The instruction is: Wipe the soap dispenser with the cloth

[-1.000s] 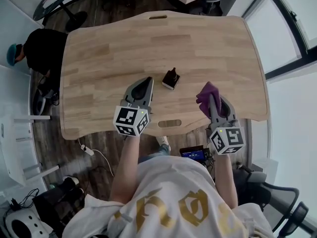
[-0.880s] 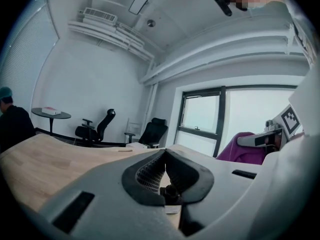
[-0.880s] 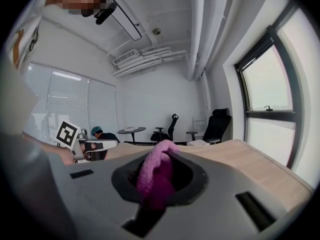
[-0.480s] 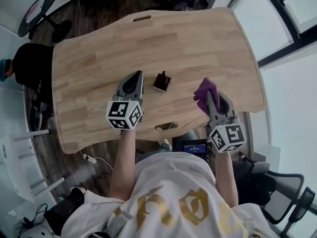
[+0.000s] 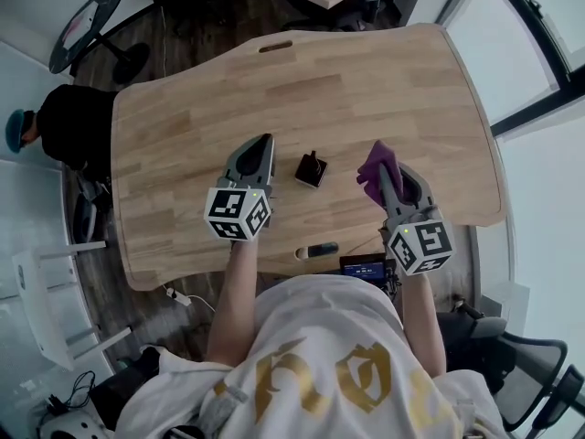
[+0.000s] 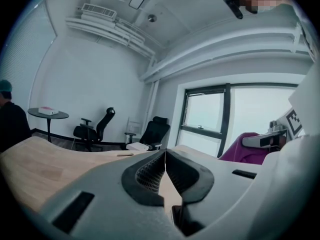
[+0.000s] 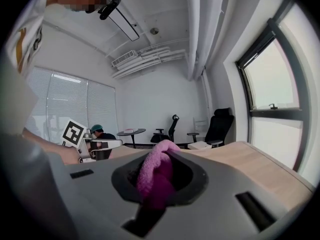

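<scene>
Wipe not yet begun: soap dispenser point(image 5: 312, 168) sits mid-surface point(image 5: 366, 80) btw both grippers, untouched. Right gripper point(image 5: 382, 183) has its fingers clamped on purple cloth point(image 5: 375, 165), near dispenser; left gripper point(image 5: 264, 142) fingers together, empty. All wiping left.

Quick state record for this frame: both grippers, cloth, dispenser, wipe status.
left gripper: jaws shut, empty, above the table
right gripper: shut on purple cloth
soap dispenser: on wooden table, between the two grippers, touched by neither
cloth contact: apart from the dispenser
wipe status: not yet begun
</scene>
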